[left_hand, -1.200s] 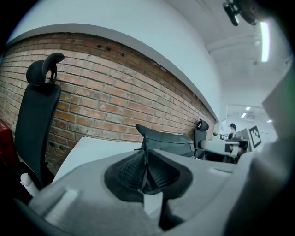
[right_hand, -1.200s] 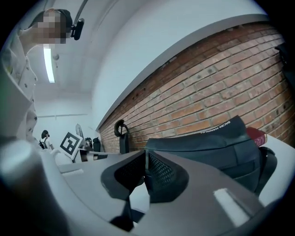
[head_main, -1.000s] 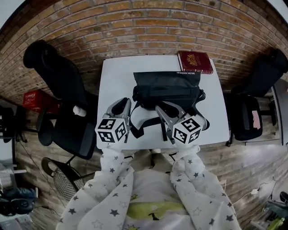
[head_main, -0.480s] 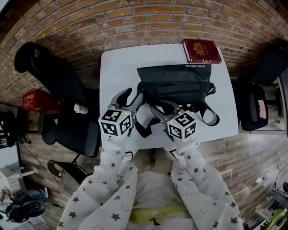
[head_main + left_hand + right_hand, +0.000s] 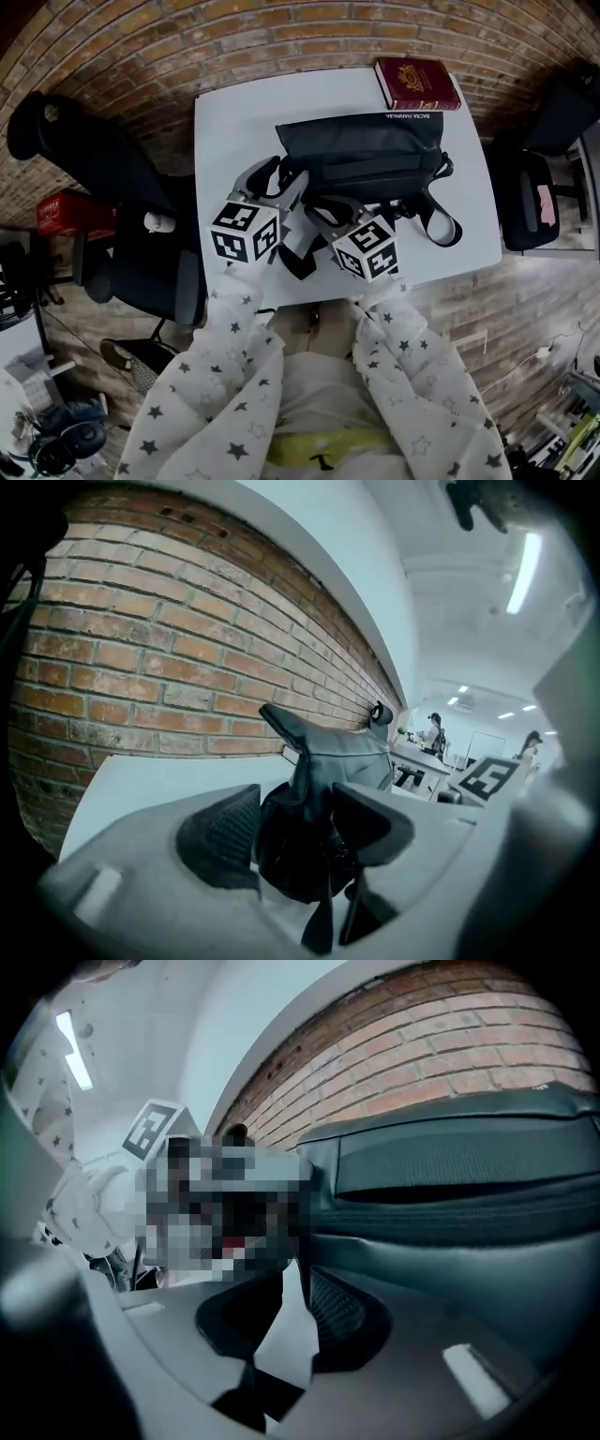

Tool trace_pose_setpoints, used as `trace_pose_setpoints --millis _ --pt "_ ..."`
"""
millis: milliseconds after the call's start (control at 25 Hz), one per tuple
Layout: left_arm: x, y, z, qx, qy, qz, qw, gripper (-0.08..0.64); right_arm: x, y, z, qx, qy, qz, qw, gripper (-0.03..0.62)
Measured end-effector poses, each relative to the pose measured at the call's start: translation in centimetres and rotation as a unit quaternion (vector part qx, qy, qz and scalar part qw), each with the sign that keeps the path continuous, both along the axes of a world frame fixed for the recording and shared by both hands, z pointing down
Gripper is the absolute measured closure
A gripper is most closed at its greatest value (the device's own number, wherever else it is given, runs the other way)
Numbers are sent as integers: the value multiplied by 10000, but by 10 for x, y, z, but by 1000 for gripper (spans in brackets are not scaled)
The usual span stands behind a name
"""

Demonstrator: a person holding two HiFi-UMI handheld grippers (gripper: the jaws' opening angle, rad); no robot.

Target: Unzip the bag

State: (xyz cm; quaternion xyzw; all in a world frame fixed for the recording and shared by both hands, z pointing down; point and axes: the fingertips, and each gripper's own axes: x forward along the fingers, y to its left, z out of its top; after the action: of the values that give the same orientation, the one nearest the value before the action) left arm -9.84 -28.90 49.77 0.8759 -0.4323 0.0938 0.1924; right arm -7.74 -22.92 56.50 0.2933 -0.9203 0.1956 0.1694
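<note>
A black bag (image 5: 361,155) lies across the white table (image 5: 234,122), its strap (image 5: 441,220) looping off the right end. My left gripper (image 5: 278,178) is at the bag's left end. In the left gripper view its jaws (image 5: 295,832) are opening wide, with the bag's bunched end (image 5: 328,752) between the pads and not pinched. My right gripper (image 5: 328,208) sits against the bag's front, near the left. In the right gripper view its jaws (image 5: 281,1321) are closing, with bare table showing in the gap. The bag (image 5: 469,1194) lies just right of its right pad.
A red book (image 5: 417,84) lies at the table's far right corner, just behind the bag. Black office chairs stand to the left (image 5: 112,187) and right (image 5: 530,197) of the table. A brick wall runs behind. A red box (image 5: 61,211) sits on the floor at the left.
Both grippers have moved forward to the bag. The left one has reached its left end and spread its jaws around it. The right one now sits against the bag's front.
</note>
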Motion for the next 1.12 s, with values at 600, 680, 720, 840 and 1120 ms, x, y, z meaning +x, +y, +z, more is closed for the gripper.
trace_pose_setpoints --millis 600,680,720,840,1120 --pt "2 1 3 156 -265 217 9993 348 10 -5 2 55 301 233 9993 572" --pt "2 1 2 167 -288 221 9992 351 12 -5 0 52 305 278 9991 572" --pt "1 1 2 172 -293 223 9992 353 14 -6 -2 65 307 310 9990 572" --pt "2 0 3 189 -302 231 9991 356 21 -10 -7 134 350 398 9985 572" --pt "0 1 5 205 -321 195 9991 360 27 -12 -12 272 538 411 9973 572"
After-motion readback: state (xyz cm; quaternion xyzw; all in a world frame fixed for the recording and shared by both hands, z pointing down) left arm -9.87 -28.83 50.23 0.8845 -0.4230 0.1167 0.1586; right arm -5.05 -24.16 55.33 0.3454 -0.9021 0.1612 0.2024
